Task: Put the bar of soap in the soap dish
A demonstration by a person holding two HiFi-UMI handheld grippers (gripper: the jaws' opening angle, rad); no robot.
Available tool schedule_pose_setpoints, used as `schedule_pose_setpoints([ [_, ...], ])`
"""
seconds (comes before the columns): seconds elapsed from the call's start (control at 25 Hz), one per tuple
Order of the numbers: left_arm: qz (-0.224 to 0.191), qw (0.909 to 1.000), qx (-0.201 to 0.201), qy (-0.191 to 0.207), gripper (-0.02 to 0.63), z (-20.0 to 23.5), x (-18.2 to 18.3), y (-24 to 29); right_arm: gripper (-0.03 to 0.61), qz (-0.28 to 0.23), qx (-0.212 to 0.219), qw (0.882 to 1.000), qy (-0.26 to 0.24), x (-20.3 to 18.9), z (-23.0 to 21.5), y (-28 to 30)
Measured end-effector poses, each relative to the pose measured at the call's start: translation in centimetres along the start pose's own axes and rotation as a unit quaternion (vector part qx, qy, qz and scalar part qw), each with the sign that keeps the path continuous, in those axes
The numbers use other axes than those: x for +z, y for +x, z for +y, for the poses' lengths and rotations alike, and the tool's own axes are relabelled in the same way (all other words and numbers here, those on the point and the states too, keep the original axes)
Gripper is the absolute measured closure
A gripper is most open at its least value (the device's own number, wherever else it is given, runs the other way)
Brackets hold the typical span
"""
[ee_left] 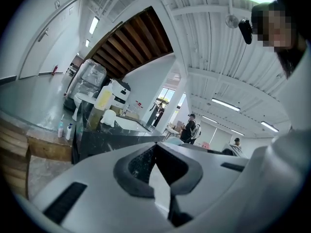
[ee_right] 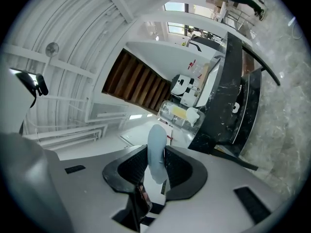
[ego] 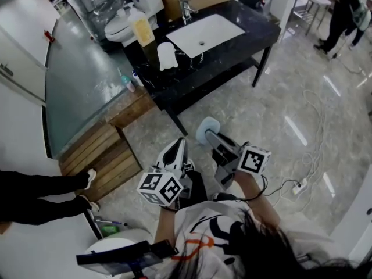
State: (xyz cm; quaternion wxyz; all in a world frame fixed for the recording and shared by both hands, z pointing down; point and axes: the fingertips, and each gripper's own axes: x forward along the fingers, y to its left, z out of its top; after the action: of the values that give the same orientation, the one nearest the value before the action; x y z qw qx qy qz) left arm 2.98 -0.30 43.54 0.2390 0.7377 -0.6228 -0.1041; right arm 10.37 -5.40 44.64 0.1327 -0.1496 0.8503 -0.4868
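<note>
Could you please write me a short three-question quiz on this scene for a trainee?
1. True or false: the left tool holds something.
2. Which grips the pale blue object: A the left tool, B the right tool?
3. Fill in: the white sink is set in a ____ countertop.
Key: 1 false; 2 B; 3 black.

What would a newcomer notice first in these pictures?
The right gripper clamps a pale blue round piece, low at the centre of the head view. Beyond it, at the top, stands a black counter with a white sink. The left gripper beside it is shut and empty.
</note>
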Motion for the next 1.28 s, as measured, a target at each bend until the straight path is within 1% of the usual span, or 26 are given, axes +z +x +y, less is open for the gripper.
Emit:
schedule_pose_setpoints([
  [0.12,0.002,1.0000,-0.006,-0.002,0.612,2.5,1.6,2.4,0.472,-0.002,-0.006,1.000,-0.002,1.1,-1.1,3.0],
  [0.28,0.008,0.9996,-0.025,-0.002,0.612,6.0,5.0,5.7,0.472,-0.013,-0.017,1.000,-0.003,2.9,-2.2,7.8],
  [0.44,0.005,0.9991,-0.043,-0.002,0.612,9.7,8.8,8.9,0.472,-0.025,-0.013,1.000,-0.010,4.8,-2.8,13.5],
  [0.56,0.010,0.9986,-0.053,0.000,0.612,12.3,10.6,10.4,0.472,-0.038,-0.006,0.999,-0.019,6.2,-3.0,17.2],
  [0.6,0.011,0.9985,-0.055,0.001,0.612,13.2,11.1,10.7,0.472,-0.043,-0.006,0.999,-0.017,6.5,-3.2,18.2],
  [0.68,0.011,0.9983,-0.057,-0.001,0.612,15.0,12.0,11.4,0.472,-0.051,-0.023,0.998,0.015,6.5,-4.2,19.7],
  [0.72,0.010,0.9983,-0.058,-0.004,0.612,15.8,12.3,11.6,0.472,-0.053,-0.031,0.998,0.025,6.4,-4.7,20.3],
  [0.84,0.007,0.9980,-0.059,-0.020,0.612,17.9,13.1,12.3,0.472,-0.047,-0.020,0.999,-0.020,7.2,-4.5,22.3],
  [0.88,0.006,0.9978,-0.060,-0.026,0.612,18.4,13.3,12.6,0.472,-0.045,-0.020,0.998,-0.026,7.3,-4.5,22.7],
  [1.0,0.011,0.9970,-0.066,-0.040,0.612,19.5,13.3,13.3,0.472,-0.040,-0.030,0.998,-0.029,7.4,-4.9,23.6],
  [1.16,0.024,0.9959,-0.075,-0.046,0.612,19.9,12.7,14.5,0.472,-0.033,-0.046,0.998,-0.035,7.9,-5.7,24.3],
  [1.28,0.025,0.9958,-0.073,-0.049,0.612,20.5,12.9,15.3,0.472,-0.028,-0.043,0.998,-0.037,8.5,-6.2,25.3],
])
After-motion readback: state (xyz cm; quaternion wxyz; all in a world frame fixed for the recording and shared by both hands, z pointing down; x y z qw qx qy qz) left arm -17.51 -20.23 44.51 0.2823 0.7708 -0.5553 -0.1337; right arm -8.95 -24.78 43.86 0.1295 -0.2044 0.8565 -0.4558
